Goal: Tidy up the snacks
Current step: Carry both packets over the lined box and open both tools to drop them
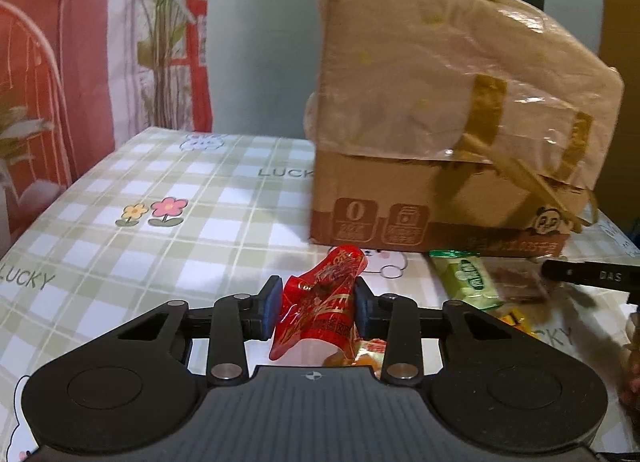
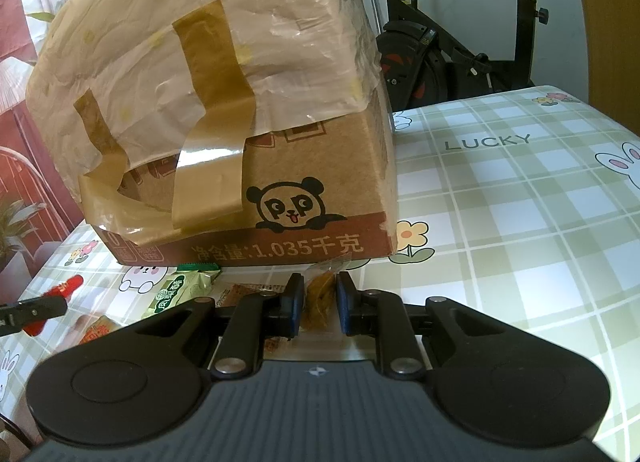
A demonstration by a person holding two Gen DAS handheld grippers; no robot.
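My left gripper [image 1: 315, 304] is shut on a shiny red snack packet [image 1: 320, 310], crumpled between the blue pads and lifted a little off the table. In the right wrist view the same red packet [image 2: 66, 289] shows at far left behind the left gripper's black finger. My right gripper [image 2: 319, 304] is shut on a small clear packet of brown-yellow snack [image 2: 319, 298], just in front of the cardboard box [image 2: 248, 181]. The tall box [image 1: 440, 165], wrapped in plastic and brown tape, stands on the table behind both grippers.
Loose snacks lie on the checked tablecloth [image 1: 160, 197]: a green packet [image 1: 468, 278], a brown one [image 1: 520, 282], a yellow one [image 1: 514, 318] and an orange one [image 2: 96, 332]. An exercise bike [image 2: 440, 53] stands beyond the table. Red patterned fabric [image 1: 48, 61] hangs at left.
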